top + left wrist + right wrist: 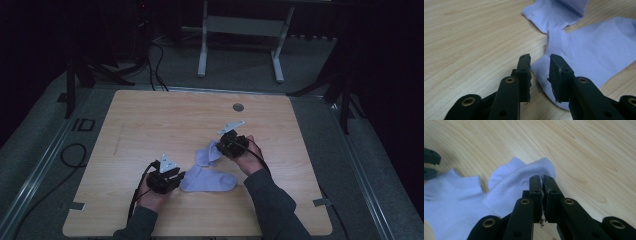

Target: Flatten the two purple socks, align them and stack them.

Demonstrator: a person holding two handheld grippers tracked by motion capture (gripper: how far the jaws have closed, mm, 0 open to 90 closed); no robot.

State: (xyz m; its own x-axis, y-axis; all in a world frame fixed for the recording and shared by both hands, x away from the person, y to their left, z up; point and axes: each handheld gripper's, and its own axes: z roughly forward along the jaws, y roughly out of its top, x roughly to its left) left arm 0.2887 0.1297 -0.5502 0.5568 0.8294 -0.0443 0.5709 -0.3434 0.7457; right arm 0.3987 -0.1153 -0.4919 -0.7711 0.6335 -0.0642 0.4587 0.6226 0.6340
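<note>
Two pale lilac socks lie touching near the front middle of the one wooden table: the far sock is pinched at its edge by the clenched right gripper, while the left gripper straddles the near sock cuff, jaws apart.

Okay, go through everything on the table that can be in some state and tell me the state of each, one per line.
Near sock: lying flat on the table, its cuff between the left claw's jaws, not pinched.
Far sock: one end pinched and lifted, the rest on the table.
Left claw: open, jaws either side of the near sock's cuff.
Right claw: shut on the far sock.
</note>
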